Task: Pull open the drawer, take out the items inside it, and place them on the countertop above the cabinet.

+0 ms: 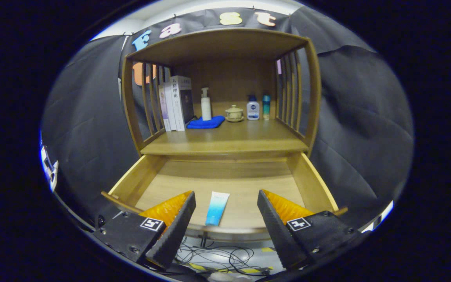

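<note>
my gripper (226,203) hangs spread and empty over the open wooden drawer (311,178), with the white-and-blue tube (217,208) near its front edge still to lift onto the countertop (225,143).

One tube (217,208), three books (175,102), three bottles (253,109).

A wooden cabinet (225,145) with slatted sides (288,94) stands against a booth wall of creased black cloth (350,117). On its shelf, upright books (176,102) lean by the left slats, beside a folded blue cloth (206,122), a white pump bottle (206,104), a lidded ceramic cup (234,113) and two small bottles (258,107). Loose black cables (217,256) lie on the grey floor (266,261) below, crossed by yellow-and-black tape. A pale strip of wall or ceiling shows above the cloth.
</note>
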Demonstrator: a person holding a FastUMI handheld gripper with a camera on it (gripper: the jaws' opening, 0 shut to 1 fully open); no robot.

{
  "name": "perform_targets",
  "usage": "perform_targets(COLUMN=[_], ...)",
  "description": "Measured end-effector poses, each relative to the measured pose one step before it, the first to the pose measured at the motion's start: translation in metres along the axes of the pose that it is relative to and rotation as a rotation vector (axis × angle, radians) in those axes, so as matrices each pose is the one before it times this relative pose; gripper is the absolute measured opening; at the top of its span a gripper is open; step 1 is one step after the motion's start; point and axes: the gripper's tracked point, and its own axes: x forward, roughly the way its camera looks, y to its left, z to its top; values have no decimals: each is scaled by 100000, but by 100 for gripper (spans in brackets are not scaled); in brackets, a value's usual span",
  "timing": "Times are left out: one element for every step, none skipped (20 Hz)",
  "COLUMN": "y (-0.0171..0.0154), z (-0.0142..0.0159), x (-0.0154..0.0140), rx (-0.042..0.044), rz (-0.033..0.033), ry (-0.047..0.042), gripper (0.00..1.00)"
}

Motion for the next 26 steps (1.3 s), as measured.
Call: perform_targets(y=[357, 731, 300, -83, -57, 309, 514, 329, 186, 419, 61, 238, 140, -304, -341, -297, -218, -370, -152, -396, -264, -49, 1, -190, -108, -93], z=[561, 446, 403, 191, 138, -246, -370, -595, -541, -603, -548, -558, -287, -260, -445, -665, -477, -470, -406, -421, -378, -332, -149, -191, -234, 145], x=[1003, 1240, 1270, 1348, 1309, 1074, 940, 1106, 736, 1333, 979, 577, 644, 706, 456, 552, 511, 470, 585, 371, 429, 371, 366, 346, 85, 278], rx=[676, 650, 1075, 22, -422, 1332, 1094, 892, 2313, 1967, 1901, 456, 269, 826, -630, -385, 738, 649, 146, -232, -209, 284, 858, 1134, 1109, 100], rz=[758, 1754, 488, -874, -703, 194, 1350, 514, 249, 1059, -850, 546, 272, -2578, -2155, -1861, -1990, -1338, -1416, -1628, -1277, -347, -450, -941, -417, -558], ry=[3588, 3597, 3855, 4000, 4479, 4908, 5260, 5716, 4876, 5351, 4741, 3619, 2231, 945, 2011, 2841, 1980, 2542, 1984, 1868, 2010, 1512, 902, 1237, 1746, -1086], gripper=[100, 99, 100, 100, 99, 99, 100, 99, 99, 99, 99, 98, 97, 97, 97, 97, 97, 97, 96, 96, 95, 94, 94, 89, 84, 70])
